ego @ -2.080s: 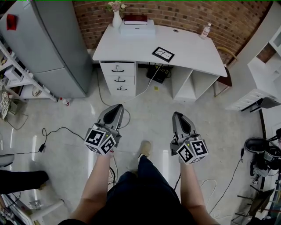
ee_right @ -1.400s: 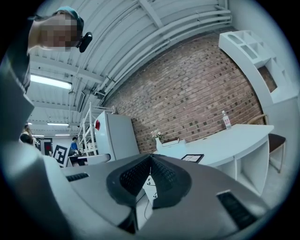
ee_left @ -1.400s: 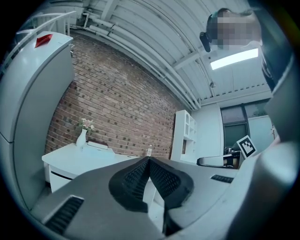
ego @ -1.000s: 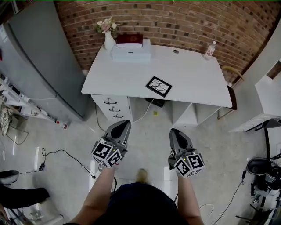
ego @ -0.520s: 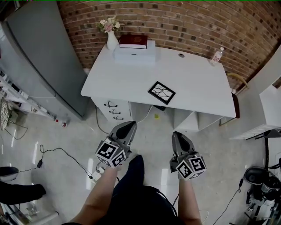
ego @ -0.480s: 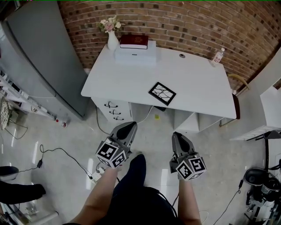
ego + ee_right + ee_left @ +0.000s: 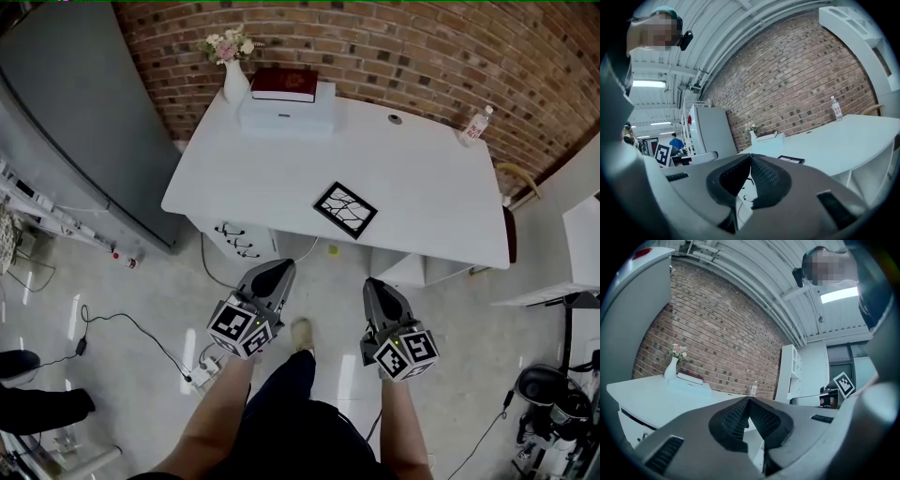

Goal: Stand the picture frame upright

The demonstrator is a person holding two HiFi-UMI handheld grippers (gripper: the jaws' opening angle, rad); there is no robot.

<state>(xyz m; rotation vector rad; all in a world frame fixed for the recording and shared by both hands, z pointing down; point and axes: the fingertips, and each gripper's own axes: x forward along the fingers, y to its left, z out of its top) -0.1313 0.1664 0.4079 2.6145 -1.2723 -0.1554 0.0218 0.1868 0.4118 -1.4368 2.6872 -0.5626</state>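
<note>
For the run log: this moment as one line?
black picture frame: flat on white desk | left gripper: shut, empty | right gripper: shut, empty

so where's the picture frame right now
In the head view the picture frame lies flat on the white desk, about midway along it near the front edge, well apart from the white box and vase at the back.

Bright, even indoor light from a ceiling strip lamp (image 7: 647, 84); pale glare streaks on the glossy floor (image 7: 71, 319). Gripper views show strong fisheye bending, dark vignetted corners, soft foreground.
</note>
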